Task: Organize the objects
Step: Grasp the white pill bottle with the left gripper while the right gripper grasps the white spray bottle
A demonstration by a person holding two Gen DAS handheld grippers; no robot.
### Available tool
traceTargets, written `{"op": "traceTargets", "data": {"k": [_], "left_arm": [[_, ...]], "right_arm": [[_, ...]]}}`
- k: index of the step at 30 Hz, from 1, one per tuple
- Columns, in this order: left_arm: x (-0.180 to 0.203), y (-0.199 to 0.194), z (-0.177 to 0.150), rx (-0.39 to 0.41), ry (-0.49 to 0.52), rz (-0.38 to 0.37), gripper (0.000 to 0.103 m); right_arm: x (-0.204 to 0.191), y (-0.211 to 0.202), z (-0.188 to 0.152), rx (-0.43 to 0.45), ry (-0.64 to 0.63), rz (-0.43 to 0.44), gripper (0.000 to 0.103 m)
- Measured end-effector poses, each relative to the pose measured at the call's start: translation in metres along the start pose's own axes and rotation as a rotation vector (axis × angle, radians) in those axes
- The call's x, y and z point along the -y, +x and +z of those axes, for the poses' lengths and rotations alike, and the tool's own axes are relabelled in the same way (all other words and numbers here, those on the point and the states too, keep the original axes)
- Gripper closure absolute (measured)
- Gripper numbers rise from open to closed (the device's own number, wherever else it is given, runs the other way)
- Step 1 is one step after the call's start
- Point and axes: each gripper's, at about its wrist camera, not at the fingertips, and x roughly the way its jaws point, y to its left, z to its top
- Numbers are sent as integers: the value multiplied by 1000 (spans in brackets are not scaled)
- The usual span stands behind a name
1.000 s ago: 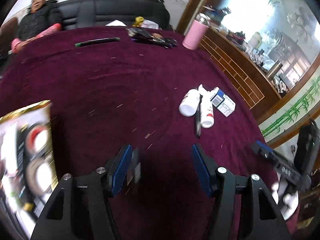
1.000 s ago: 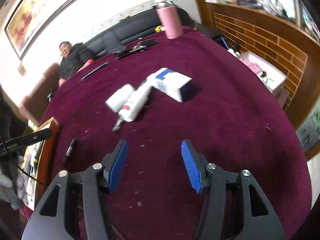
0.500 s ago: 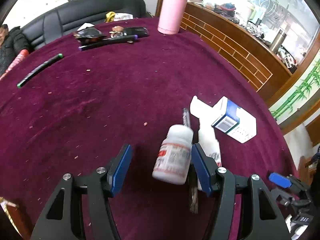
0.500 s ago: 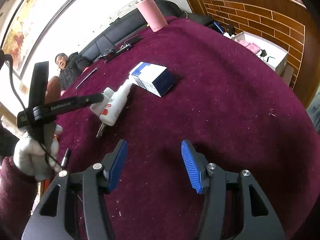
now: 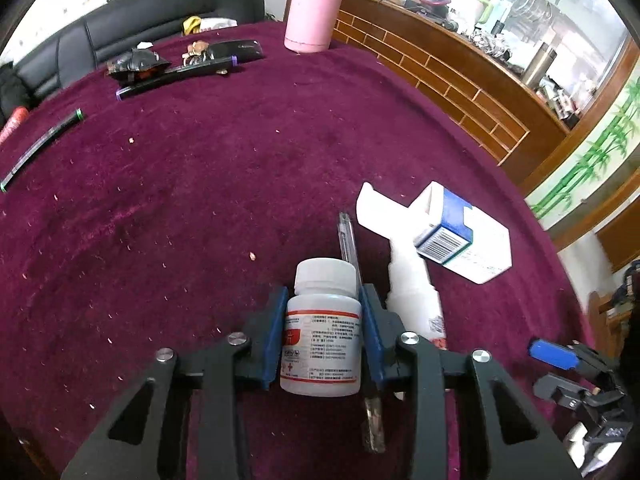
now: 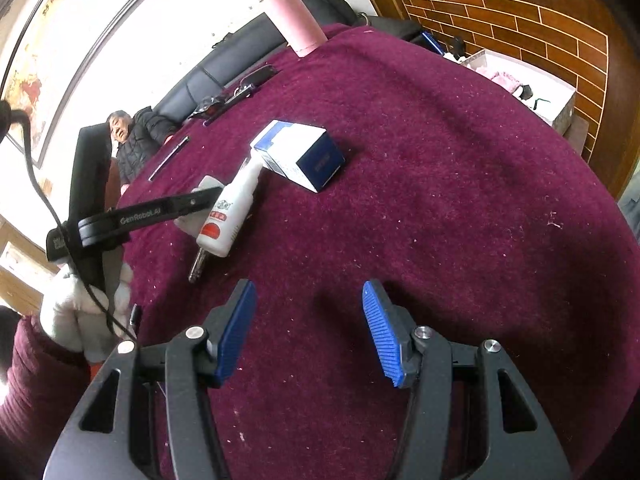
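Observation:
My left gripper (image 5: 323, 322) is shut on a white pill bottle (image 5: 324, 328) with a red-and-white label, which lies on the maroon tablecloth (image 5: 200, 200). Right beside it lie a pen (image 5: 347, 236), a white spray bottle (image 5: 414, 292) and a blue-and-white carton (image 5: 460, 232). In the right wrist view the left gripper's finger (image 6: 160, 210) covers most of the pill bottle (image 6: 206, 186), next to the spray bottle (image 6: 232, 208) and the carton (image 6: 300, 154). My right gripper (image 6: 308, 332) is open and empty, above the cloth nearer than these objects.
A pink flask (image 5: 314, 4) stands at the far table edge. Dark items, a black case (image 5: 236, 50) and a long dark pen (image 5: 40, 144) lie at the far left. A person (image 6: 136, 136) sits beyond the table. A brick-pattern counter (image 5: 460, 80) runs along the right.
My left gripper moved forward to the pill bottle and closed on it. My right gripper has come closer to the carton and stays open.

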Motion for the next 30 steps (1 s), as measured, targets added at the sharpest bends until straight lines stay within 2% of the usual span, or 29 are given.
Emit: {"op": "traceTargets", "data": {"k": [6,12,18,22,26,30], "left_arm": [[-9,-13,-16,30,-60,-3,73],[-25,-36,-39,54,-139,-31,73],[-37,-62,-62,83,-188,-71,73],[-38,-61,-65,82,-192,-83,73],[-33,-50,-62,70,-178,-64,73],[-33,-34,-61,67,-200,-58,73]], "right_arm": [[-19,2,10,-23,-18,36,48],[-43,29,40,-79,3,87,48],[-70,72,61,-131,-18,39,48],[-75,96,61,-173,-19,-39,49],[-76,97,62,-150,-22,-67,55],[-72,99,65,-148,-18,-75,74]]}}
